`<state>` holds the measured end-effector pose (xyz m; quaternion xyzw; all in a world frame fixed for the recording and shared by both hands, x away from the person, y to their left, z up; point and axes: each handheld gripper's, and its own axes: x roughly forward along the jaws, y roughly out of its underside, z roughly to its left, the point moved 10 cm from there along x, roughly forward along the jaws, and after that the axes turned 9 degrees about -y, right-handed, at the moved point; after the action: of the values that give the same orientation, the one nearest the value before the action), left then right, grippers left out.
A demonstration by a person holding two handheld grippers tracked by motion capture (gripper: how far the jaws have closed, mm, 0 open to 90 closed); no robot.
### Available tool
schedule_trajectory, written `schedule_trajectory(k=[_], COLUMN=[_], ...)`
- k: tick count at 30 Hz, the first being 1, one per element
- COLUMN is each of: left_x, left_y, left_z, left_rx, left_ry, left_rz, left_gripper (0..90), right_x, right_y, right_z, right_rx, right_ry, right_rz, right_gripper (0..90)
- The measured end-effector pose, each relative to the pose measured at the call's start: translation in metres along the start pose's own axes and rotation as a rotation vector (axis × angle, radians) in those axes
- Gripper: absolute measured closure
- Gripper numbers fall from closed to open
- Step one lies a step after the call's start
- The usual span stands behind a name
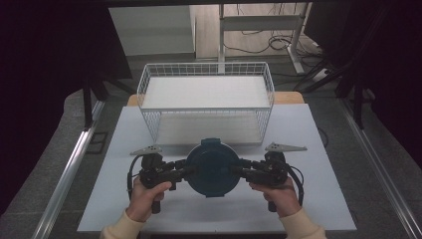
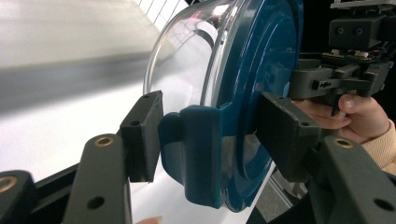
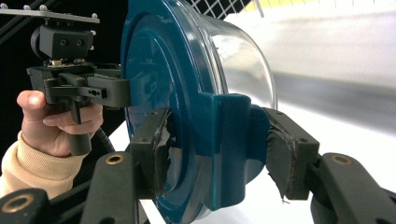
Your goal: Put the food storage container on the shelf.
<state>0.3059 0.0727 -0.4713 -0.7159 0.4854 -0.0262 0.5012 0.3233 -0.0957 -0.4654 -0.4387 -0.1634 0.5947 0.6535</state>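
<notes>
A round clear glass container with a dark blue lid [image 1: 213, 167] hangs between my two grippers near the table's front, lid up. My left gripper [image 1: 185, 170] is shut on the blue latch tab [image 2: 201, 154] at the container's left side, with a pad on each face of the tab. At the opposite side my right gripper [image 1: 242, 172] is shut on the other latch tab [image 3: 229, 144]. In the left gripper view the left gripper [image 2: 210, 140] clamps the tab and the clear bowl [image 2: 187, 56] bulges away. The right gripper [image 3: 219, 149] has torn pad covers.
A white wire basket [image 1: 206, 69] stands just behind the container on the pale table [image 1: 308, 199]. Dark curtains hang at both sides. Desk legs and cables lie on the floor beyond the table.
</notes>
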Motion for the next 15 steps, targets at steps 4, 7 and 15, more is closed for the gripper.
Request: schedule_trajectory(k=[4, 7, 15], left_x=[-0.002, -0.004, -0.010], left_y=[-0.012, -0.022, -0.048], left_z=[-0.004, -0.009, -0.019], left_rx=[0.020, 0.035, 0.074], left_ry=[0.001, -0.001, -0.002], left_rz=[-0.009, -0.021, -0.039], left_gripper=[42.7, 42.7, 42.7], right_x=[-0.004, -0.007, -0.016], right_y=[-0.012, -0.023, -0.048], right_z=[0.002, 0.005, 0.014], right_rx=[-0.019, -0.036, -0.075], right_ry=[0.002, 0.002, 0.003], right_rz=[-0.004, -0.007, -0.029], right_gripper=[45.0, 45.0, 45.0])
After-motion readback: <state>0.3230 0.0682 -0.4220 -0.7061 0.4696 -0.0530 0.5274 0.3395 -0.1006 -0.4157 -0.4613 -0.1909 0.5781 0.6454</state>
